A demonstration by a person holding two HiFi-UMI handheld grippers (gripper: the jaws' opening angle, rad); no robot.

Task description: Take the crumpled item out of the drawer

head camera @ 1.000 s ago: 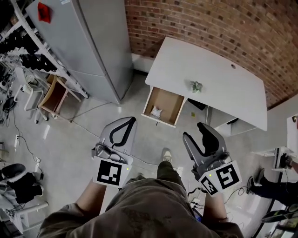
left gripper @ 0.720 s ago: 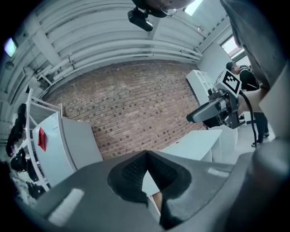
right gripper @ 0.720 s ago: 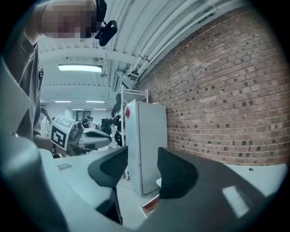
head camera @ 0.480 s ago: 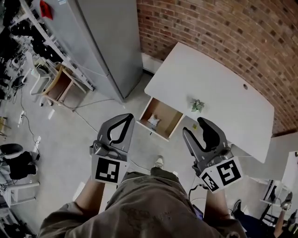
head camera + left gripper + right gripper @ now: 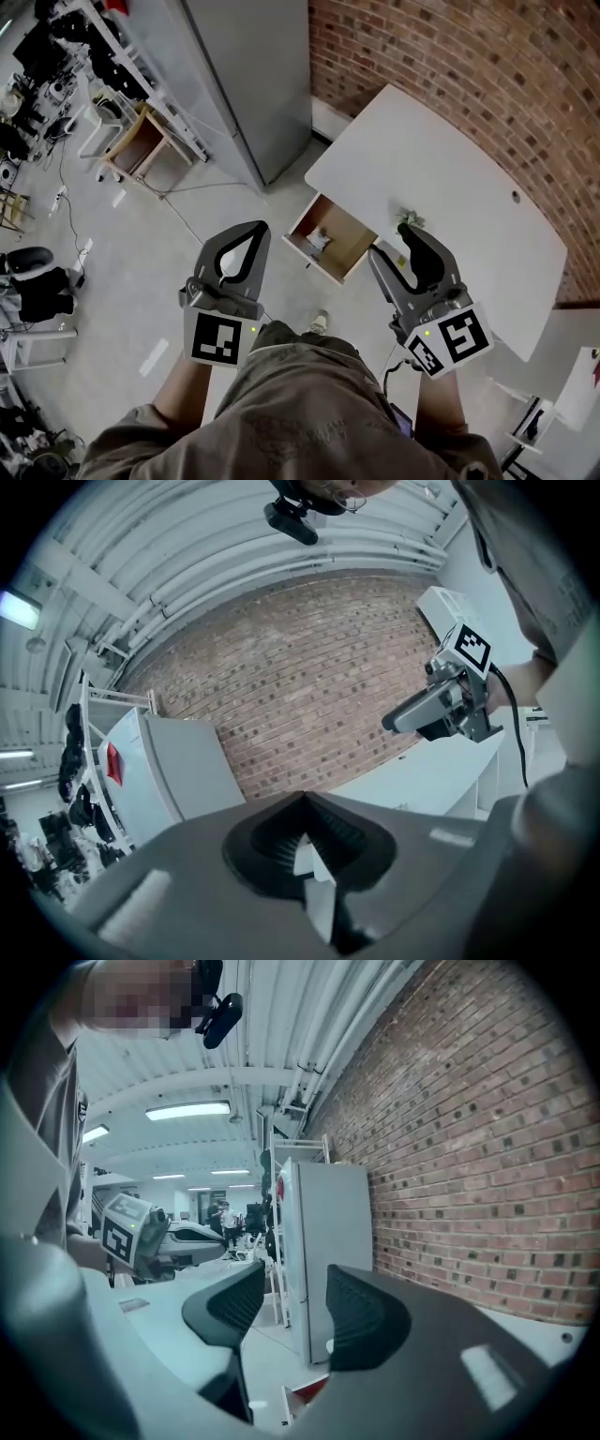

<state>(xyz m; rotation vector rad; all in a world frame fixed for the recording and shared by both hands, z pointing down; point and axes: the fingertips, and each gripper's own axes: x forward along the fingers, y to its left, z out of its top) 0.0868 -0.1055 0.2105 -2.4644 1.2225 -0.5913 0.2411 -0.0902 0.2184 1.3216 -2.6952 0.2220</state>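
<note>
Head view: drawer (image 5: 352, 246) stands pulled out from the desk's (image 5: 450, 178) near edge, top open and front panel toward the person. The crumpled item (image 5: 319, 241), white, lies on the drawer floor close to the front panel, untouched.

Left gripper (image 5: 255, 230): jaws together, tips meeting, nothing held. It sits over bare floor (image 5: 141, 272), left of the drawer and apart from it.

Right gripper (image 5: 389, 241): jaws wide apart, nothing between them. Its tips overlap the desk edge just right of the drawer's right wall. A small green thing (image 5: 413, 218) sits on the desktop just past the upper tip.

Room to move:
- A tall grey cabinet (image 5: 253, 84) stands left of the desk, against the same brick wall (image 5: 469, 56).
- A strip of floor runs between cabinet and desk, and the drawer's left corner juts toward it.
- Floor lies between the person's foot (image 5: 319, 324) and the drawer front.
- Shelving and clutter (image 5: 56, 112) stay at the far left, well apart from the drawer.

Right gripper view: a reddish rim at the bottom, below the gap between the jaws, is possibly the drawer edge; too little of it shows to be sure.
</note>
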